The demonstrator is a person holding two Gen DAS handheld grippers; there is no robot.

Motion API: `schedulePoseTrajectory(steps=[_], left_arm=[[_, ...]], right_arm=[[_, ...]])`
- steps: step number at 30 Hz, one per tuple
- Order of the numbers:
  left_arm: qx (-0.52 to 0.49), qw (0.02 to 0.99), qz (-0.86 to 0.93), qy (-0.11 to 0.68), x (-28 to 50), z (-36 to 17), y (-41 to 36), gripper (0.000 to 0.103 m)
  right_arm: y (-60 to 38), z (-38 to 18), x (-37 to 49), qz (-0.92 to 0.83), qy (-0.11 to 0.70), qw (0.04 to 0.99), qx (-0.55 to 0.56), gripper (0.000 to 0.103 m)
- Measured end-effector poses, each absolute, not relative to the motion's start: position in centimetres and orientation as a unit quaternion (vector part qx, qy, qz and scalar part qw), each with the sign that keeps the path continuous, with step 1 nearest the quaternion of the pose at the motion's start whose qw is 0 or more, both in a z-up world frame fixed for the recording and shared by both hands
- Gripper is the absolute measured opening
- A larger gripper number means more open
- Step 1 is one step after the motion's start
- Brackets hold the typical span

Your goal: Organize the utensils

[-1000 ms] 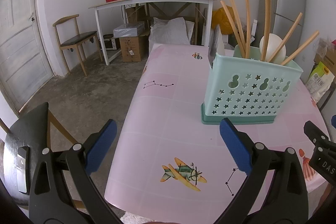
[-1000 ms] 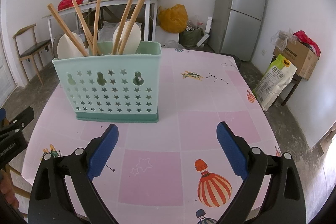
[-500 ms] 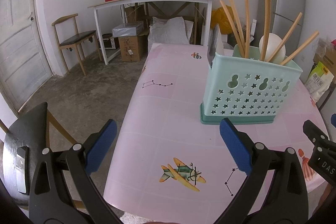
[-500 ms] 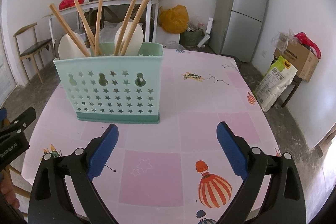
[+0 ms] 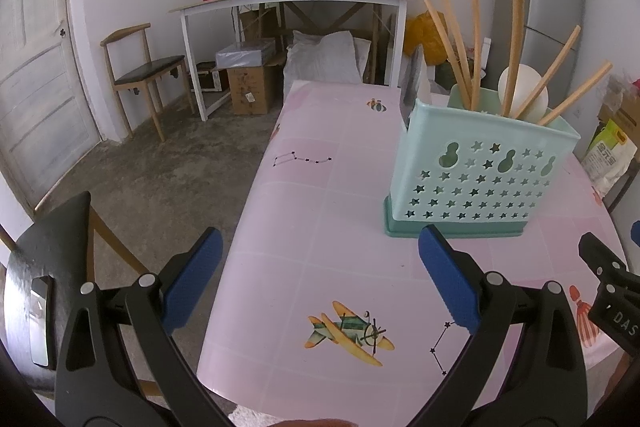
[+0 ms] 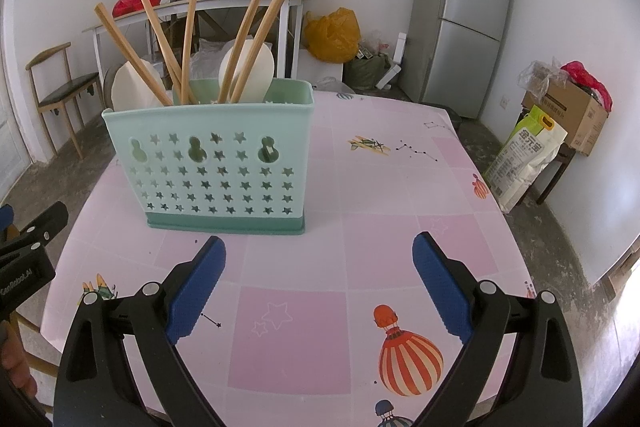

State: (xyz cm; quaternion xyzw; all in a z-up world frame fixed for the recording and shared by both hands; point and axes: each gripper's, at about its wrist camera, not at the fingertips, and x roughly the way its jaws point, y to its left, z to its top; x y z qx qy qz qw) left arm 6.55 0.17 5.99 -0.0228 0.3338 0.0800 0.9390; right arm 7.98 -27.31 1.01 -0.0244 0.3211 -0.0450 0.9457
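A mint-green utensil holder (image 6: pixel 216 167) with star holes stands on the pink table (image 6: pixel 360 227). It also shows in the left wrist view (image 5: pixel 476 179) at the right. Several wooden chopsticks (image 6: pixel 248 35) and two white spoons (image 6: pixel 252 67) stand upright in it. My right gripper (image 6: pixel 316 283) is open and empty, a short way in front of the holder. My left gripper (image 5: pixel 320 283) is open and empty over the table's left front corner, left of the holder.
The table's left edge (image 5: pixel 256 187) drops to the concrete floor. A dark chair back (image 5: pixel 48 267) stands close at the left. A white desk (image 5: pixel 292 3), a wooden chair (image 5: pixel 140 75), boxes and a fridge (image 6: pixel 464 15) stand behind.
Both grippers have stayed open and almost still. The views have shifted only slightly.
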Motion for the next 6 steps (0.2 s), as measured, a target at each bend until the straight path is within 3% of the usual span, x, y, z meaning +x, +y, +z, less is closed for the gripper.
schedulePoseTrajectory(steps=[6], left_arm=[[-0.026,0.939,0.079,0.335,6.67,5.71,0.19,0.095]], right_arm=[[-27.4,0.92,7.98,-0.045,0.321,0.946,-0.023,0.092]])
